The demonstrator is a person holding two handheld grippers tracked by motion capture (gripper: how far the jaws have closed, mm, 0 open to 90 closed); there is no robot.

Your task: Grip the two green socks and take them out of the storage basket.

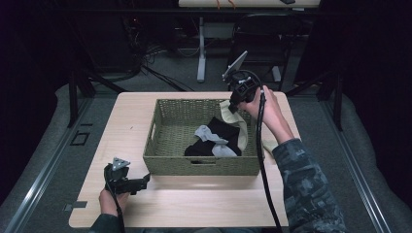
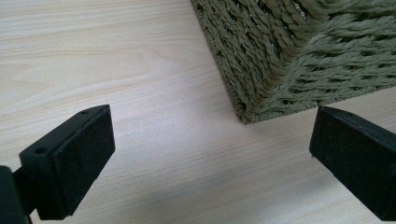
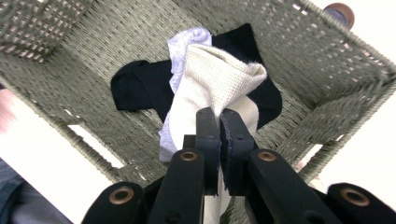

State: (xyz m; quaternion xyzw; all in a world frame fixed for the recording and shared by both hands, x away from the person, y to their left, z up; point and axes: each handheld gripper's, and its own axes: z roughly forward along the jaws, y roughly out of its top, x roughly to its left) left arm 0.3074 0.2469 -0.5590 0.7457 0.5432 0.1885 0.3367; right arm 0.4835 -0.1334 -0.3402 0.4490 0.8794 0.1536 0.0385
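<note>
A woven olive basket [image 1: 170, 116] stands mid-table and holds black socks [image 1: 221, 131] and a grey sock [image 1: 210, 136]. My right gripper [image 1: 235, 104] hovers over the basket's far right corner, shut on a cream sock [image 1: 228, 112] that hangs down over the rim. In the right gripper view the cream sock [image 3: 212, 79] is pinched between the jaws above the black sock [image 3: 140, 86] and the grey sock [image 3: 187, 39]. My left gripper [image 1: 141, 184] rests low on the table by the basket's near left corner [image 2: 252, 109], open with nothing between its jaws [image 2: 212, 158].
Another cream piece [image 1: 268, 144] lies on the table right of the basket. The wooden table [image 1: 204, 204] has bare room in front of and left of the basket. A chair and table legs stand behind in the dark.
</note>
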